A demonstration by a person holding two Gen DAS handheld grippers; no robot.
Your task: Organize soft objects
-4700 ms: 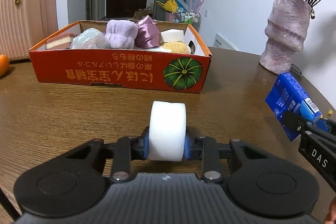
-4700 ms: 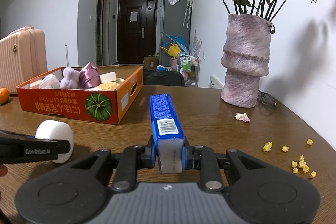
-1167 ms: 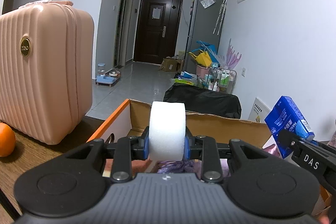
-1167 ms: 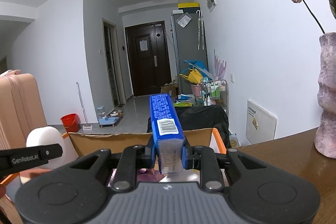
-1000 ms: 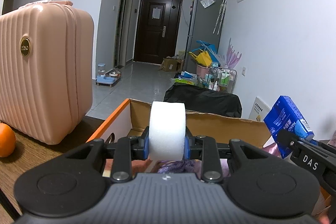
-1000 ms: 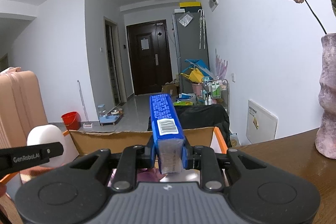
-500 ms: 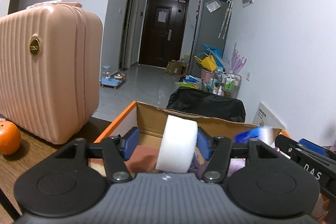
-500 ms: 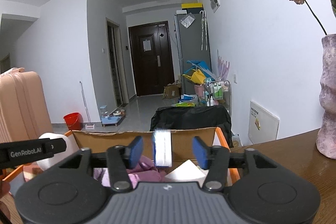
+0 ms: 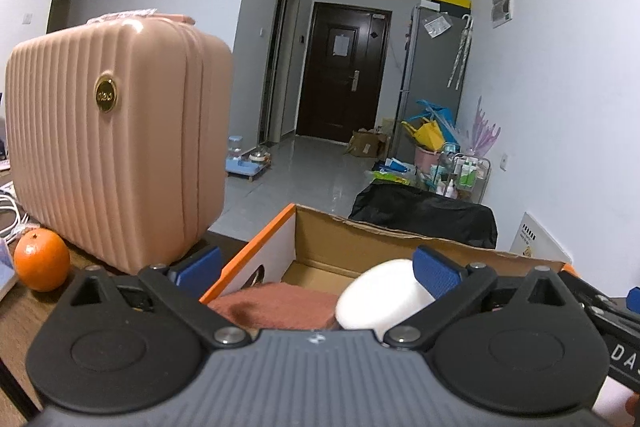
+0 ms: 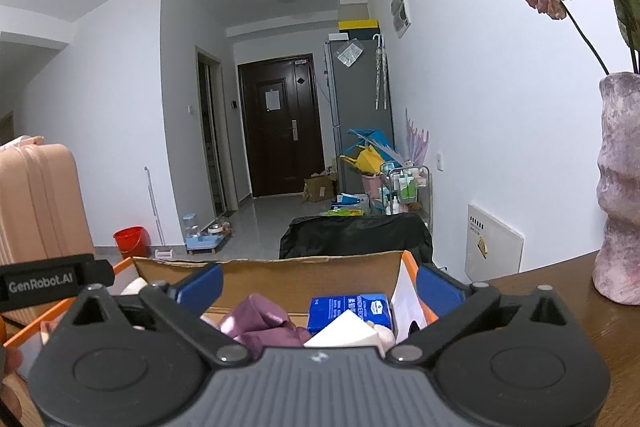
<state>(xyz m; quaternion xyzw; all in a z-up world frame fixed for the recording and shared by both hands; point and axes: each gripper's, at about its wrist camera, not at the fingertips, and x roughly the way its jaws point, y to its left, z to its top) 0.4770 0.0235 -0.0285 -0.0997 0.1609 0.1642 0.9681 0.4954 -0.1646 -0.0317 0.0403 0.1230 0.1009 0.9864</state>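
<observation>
Clearly, the cardboard box (image 10: 280,279) held both things. The blue tissue pack (image 10: 347,310) lay at its right, the white foam roll (image 9: 384,301) more left. Both looked light and squashy, best pinched across the middle. The left gripper (image 9: 316,269) and right gripper (image 10: 318,285) hung above, jaws spread, empty.

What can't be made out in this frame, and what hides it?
- Left wrist: the lower part of the white foam roll and the box floor, behind the left gripper body.
- Right wrist: how the blue tissue pack rests, behind a white wedge.
- Right wrist: the vase flowers, cut by the edge.
</observation>
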